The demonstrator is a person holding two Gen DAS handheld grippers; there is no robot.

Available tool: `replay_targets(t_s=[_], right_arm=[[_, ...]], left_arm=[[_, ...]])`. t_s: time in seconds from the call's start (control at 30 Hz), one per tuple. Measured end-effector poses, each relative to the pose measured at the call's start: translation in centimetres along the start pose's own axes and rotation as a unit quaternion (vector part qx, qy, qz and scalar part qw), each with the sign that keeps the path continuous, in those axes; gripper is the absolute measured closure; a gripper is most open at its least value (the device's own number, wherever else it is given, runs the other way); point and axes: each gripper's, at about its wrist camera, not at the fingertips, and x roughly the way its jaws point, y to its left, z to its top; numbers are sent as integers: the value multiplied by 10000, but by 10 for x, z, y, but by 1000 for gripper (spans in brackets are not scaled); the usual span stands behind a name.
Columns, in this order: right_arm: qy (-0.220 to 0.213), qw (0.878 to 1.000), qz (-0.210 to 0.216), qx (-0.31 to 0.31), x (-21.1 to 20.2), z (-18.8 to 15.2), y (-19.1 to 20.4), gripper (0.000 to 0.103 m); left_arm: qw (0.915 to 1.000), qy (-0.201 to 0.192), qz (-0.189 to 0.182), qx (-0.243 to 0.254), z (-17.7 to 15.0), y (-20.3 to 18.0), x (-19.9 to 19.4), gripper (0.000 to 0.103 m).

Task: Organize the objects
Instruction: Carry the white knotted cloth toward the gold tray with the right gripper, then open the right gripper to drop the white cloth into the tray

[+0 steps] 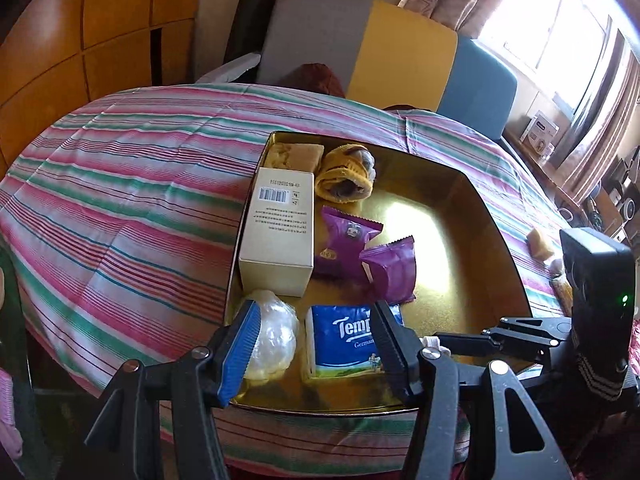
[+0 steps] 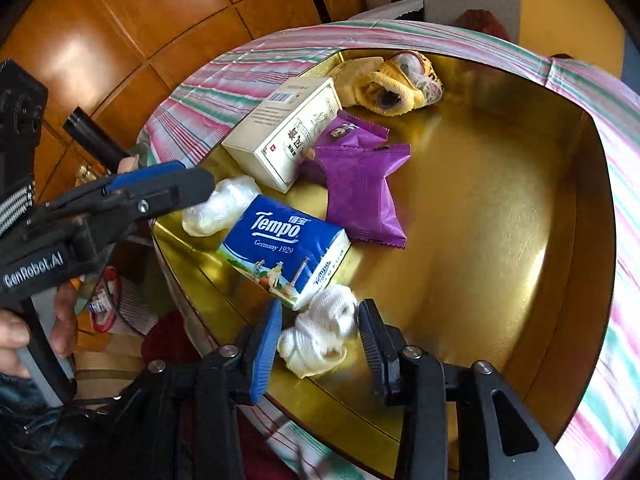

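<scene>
Low in the right wrist frame, my right gripper (image 2: 320,336) brackets the white sock (image 2: 320,330), pads barely off it: soft, light, best pinched mid-bundle. Left gripper (image 1: 314,338) hangs open, empty, above the tray (image 1: 472,280).

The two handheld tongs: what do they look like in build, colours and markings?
Both are black linkage frames with silver pivot bolts. Each of the left tongs and right tongs pairs a blue ribbed pad with a black ribbed one. The left body carries white "GenRobot.AI" lettering; the right's block shows a green light.
</scene>
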Motion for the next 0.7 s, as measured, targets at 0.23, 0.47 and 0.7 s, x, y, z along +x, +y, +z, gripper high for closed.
replay_targets(t_s=[0.23,0.47,0.7], right_arm=[[-211,9997,-26,94,-13,-3,-1,48],[-618,9975,-277,185,-45,-4,-8,40],[-999,9919,-661,420,-87,-10,-37,32]], left_arm=[[9999,-24,6,99,0,-6,-3,45],[9996,-88,27,275,1,-16,-9,45],[9987,-97,-13,499,2,-32,-12,45]])
